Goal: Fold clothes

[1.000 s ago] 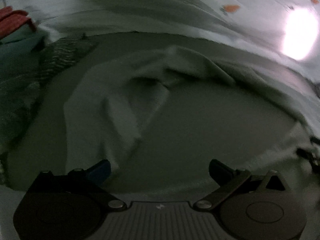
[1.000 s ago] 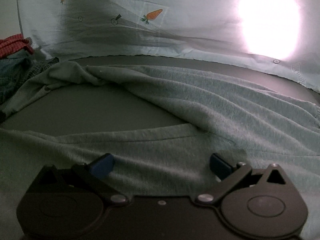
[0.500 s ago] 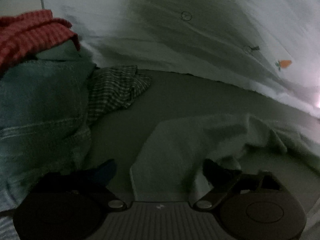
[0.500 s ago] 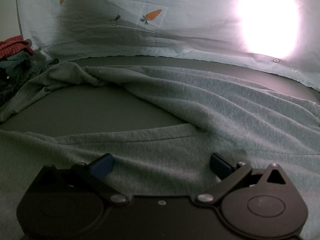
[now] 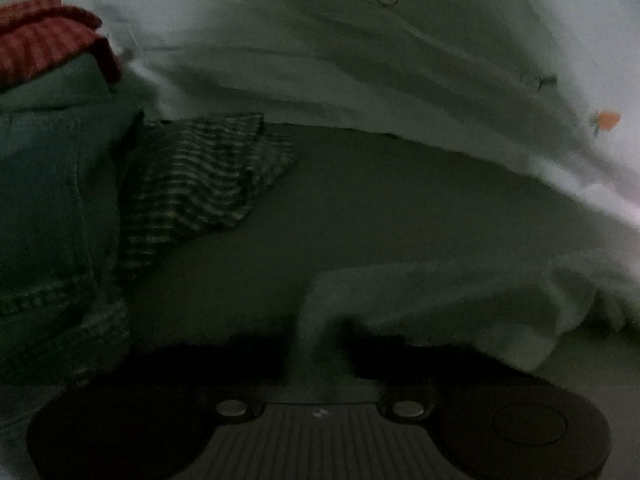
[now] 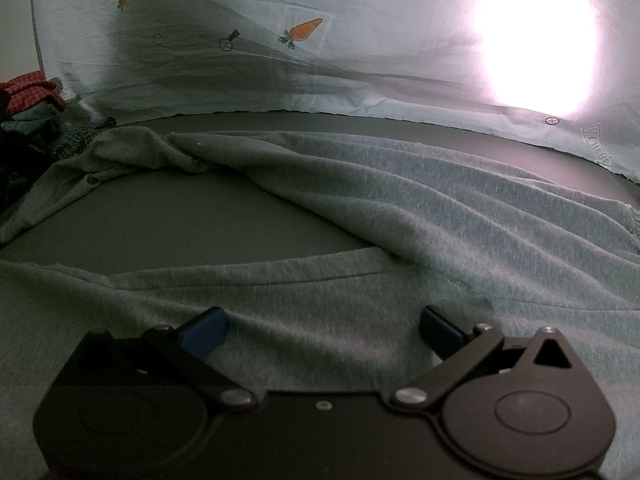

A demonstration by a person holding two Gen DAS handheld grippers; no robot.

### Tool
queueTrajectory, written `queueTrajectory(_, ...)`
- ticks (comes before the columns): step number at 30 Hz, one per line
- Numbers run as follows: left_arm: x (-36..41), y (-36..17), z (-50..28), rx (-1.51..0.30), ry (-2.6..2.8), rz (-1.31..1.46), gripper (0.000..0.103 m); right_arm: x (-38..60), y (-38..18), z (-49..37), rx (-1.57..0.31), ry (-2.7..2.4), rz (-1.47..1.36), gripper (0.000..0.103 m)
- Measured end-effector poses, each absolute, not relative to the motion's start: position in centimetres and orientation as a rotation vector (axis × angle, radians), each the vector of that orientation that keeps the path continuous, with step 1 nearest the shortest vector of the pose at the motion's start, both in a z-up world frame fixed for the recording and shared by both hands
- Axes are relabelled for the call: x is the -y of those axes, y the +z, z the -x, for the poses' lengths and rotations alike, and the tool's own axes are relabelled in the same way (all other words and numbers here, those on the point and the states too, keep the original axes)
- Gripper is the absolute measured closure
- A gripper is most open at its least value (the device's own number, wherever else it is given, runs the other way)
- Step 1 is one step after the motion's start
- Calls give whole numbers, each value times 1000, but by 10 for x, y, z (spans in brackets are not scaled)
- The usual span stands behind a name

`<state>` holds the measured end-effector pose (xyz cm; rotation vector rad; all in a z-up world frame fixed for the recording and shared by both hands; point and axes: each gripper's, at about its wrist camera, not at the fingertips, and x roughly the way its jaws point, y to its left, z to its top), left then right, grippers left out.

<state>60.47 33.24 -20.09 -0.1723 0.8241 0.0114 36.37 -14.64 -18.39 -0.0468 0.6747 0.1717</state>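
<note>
Garment position: a pale grey-green knit garment (image 6: 400,216) lies spread and rumpled across the dark table (image 6: 180,220), one long fold running diagonally from upper left to lower right in the right wrist view. The right gripper (image 6: 322,330) sits low over the near hem, its blue-tipped fingers (image 6: 204,330) spread wide apart with cloth lying flat beneath and between them; the pads do not press on it. The left gripper (image 5: 320,350) is clamped on a corner of the same garment (image 5: 440,300): the cloth rises in a narrow strip between the dark, closed jaws and trails away to the right.

Surroundings: a pile of other clothes occupies the left edge of the table, comprising a blue denim piece (image 5: 52,200), a red checked cloth (image 5: 44,44) on top and a dark plaid cloth (image 5: 200,176) spilling toward the centre. A light sheet printed with carrots (image 6: 304,30) hangs behind the table.

Visibility limits: the left wrist view is dim and blurred, so the fingertips merge into shadow. A bright glare (image 6: 536,36) washes out part of the sheet. The garment's far-right edge is cut off by the frame.
</note>
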Motion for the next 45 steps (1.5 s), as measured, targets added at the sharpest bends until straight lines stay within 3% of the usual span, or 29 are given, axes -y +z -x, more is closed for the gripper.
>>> queueTrajectory(7, -348, -121, -599, -577, 30, 221, 101, 147, -184, -364, -674, 174, 47, 0)
queueTrajectory(12, -349, -74, -554, -426, -18, 192, 101, 148, -184, -364, -674, 174, 47, 0)
queueTrajectory(15, -347, -97, -525, -503, -13, 108, 100, 148, -184, -364, -674, 175, 48, 0)
queueTrajectory(19, -354, -156, -501, -736, 39, 57, 99, 148, -184, -364, -674, 175, 48, 0)
queueTrajectory(23, -364, -195, -475, -878, 113, 124, 92, 148, -184, -364, -674, 175, 47, 0)
queueTrajectory(25, -370, -199, -466, -892, 139, 181, 89, 148, -184, -364, -674, 175, 47, 0)
queueTrajectory(30, -378, -179, -469, -826, 123, 257, 62, 148, -183, -364, -674, 175, 48, 0)
queueTrajectory(33, -383, -164, -474, -759, 99, 336, 56, 149, -183, -363, -674, 177, 43, 0)
queueTrajectory(36, -388, -154, -486, -712, 99, 369, 51, 149, -184, -363, -674, 177, 46, 0)
queueTrajectory(45, -384, -173, -531, -749, 87, 342, 51, 147, -183, -365, -679, 171, 47, 0)
